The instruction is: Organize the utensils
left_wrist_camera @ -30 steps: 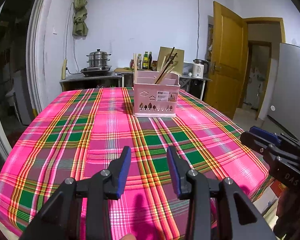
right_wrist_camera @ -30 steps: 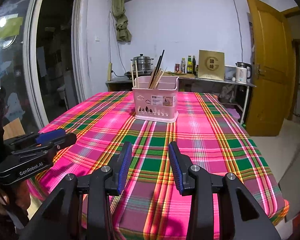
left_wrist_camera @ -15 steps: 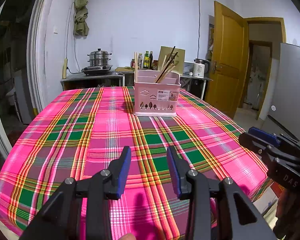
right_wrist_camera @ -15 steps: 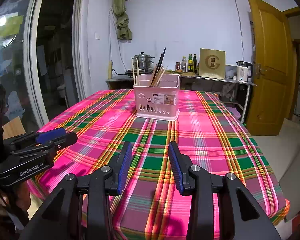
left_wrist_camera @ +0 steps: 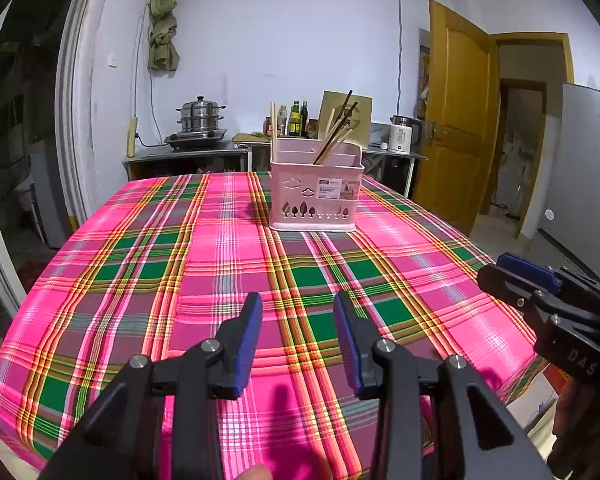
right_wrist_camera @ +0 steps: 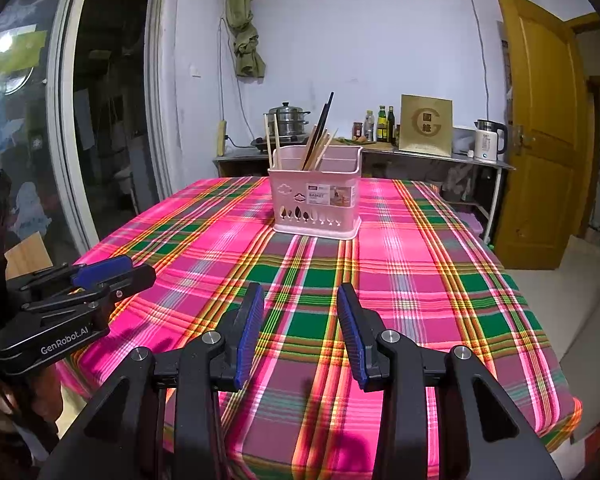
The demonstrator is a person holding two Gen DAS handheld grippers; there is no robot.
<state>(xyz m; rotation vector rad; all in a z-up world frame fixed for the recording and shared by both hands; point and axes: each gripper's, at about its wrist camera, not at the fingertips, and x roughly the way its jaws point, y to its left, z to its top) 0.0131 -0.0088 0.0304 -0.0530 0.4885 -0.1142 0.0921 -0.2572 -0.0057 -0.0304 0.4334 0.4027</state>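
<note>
Left gripper [left_wrist_camera: 297, 312]: your jaws stand spread with nothing between them, hovering over the near part of the plaid tablecloth [left_wrist_camera: 140, 264]
Right gripper [right_wrist_camera: 300, 306]: same for you here, jaws apart and empty, low over the near edge of the cloth
Basket [left_wrist_camera: 315, 194]: the pink plastic utensil basket stands upright at the far middle of the table, well apart from both grippers
Chopsticks [left_wrist_camera: 336, 132]: a bundle leans to the right in a middle section of the basket, dark and pale sticks mixed; two pale sticks [left_wrist_camera: 273, 128] stand apart at the basket's left end, nearly upright
Loose utensils: you have none lying on the cloth in either view
Handling, chopsticks: judge them light, thin, stiff and smooth, so they will likely roll or slip in a loose pinch; take one across its upper shaft, above the rim, and lift straight along its length
Handling, basket: it looks like thin, light plastic, likely to slide or tip on the cloth if you drag a stick sideways; steady a side wall with your free gripper
Risk: the leaning bundle is crowded, so closing on it may catch a neighbouring stick
</note>
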